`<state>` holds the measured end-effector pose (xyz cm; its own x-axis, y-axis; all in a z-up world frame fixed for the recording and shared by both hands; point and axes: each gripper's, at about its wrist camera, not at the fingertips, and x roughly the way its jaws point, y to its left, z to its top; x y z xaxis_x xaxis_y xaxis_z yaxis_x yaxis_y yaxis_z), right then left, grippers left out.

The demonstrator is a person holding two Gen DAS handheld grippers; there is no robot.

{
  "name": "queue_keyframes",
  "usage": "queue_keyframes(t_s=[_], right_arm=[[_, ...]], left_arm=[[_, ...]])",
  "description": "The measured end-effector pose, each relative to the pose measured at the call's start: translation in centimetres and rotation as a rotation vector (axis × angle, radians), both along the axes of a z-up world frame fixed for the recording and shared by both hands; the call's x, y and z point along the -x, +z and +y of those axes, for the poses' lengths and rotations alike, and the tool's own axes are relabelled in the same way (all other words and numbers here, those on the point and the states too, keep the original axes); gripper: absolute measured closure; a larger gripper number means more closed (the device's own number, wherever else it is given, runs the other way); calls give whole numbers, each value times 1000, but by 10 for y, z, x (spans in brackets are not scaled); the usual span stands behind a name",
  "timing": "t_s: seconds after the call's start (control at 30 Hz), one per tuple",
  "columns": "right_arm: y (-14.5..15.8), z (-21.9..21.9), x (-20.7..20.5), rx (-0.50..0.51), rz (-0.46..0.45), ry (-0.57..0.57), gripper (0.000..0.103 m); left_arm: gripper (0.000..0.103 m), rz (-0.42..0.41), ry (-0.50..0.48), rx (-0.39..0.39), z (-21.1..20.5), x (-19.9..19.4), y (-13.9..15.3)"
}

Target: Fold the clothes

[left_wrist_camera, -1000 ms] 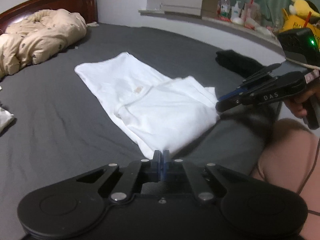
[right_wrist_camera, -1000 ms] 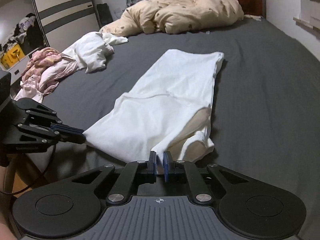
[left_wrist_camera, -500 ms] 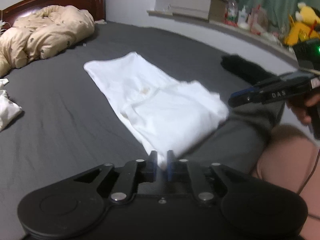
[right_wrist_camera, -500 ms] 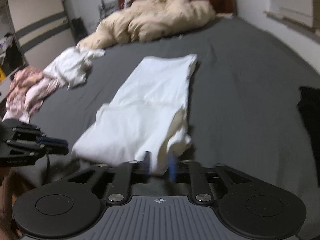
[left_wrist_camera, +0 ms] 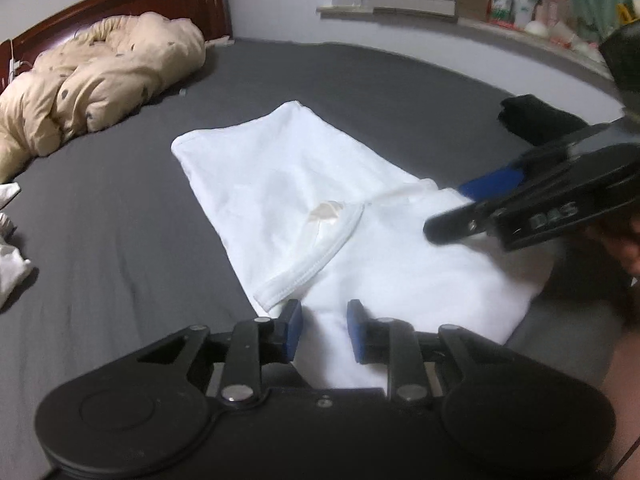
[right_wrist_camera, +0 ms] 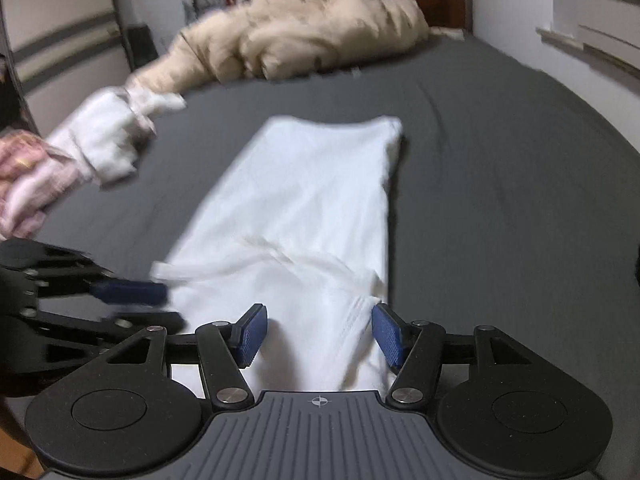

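A white shirt lies flat on the dark grey bed, folded into a long strip with its near part doubled over and the collar showing. My left gripper hovers at the shirt's near edge; its jaws are opening, white cloth lies between the blue pads without being pinched. My right gripper stands over the near right corner of the shirt, jaws opening wide, cloth lying loose between them. Each gripper shows in the other's view: the right gripper at the right, the left gripper at the left.
A beige duvet is bunched by the wooden headboard. White and pink clothes are heaped at the bed's left side. A black garment lies at the right edge. A cluttered ledge runs along the wall. The person's leg is at the lower right.
Both grippers were shut on the shirt's near edge and have let go, their jaws spreading. Both moved forward and slightly down over the shirt, which now lies flatter.
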<state>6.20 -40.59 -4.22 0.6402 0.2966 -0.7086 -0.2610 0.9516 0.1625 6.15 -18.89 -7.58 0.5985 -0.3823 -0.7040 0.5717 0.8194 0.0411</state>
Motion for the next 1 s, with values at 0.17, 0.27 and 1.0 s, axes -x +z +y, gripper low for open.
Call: queue_keyframes(t_s=[0.17, 0.27, 1.0], right_arm=[[-6, -12, -2, 39, -18, -85, 44], [8, -24, 6, -2, -84, -99, 44], [10, -35, -2, -155, -37, -40, 92]], left_arm=[[75, -34, 12, -47, 4, 5, 6], [75, -80, 20, -39, 8, 11, 18], [101, -89, -56, 81, -29, -33, 18]])
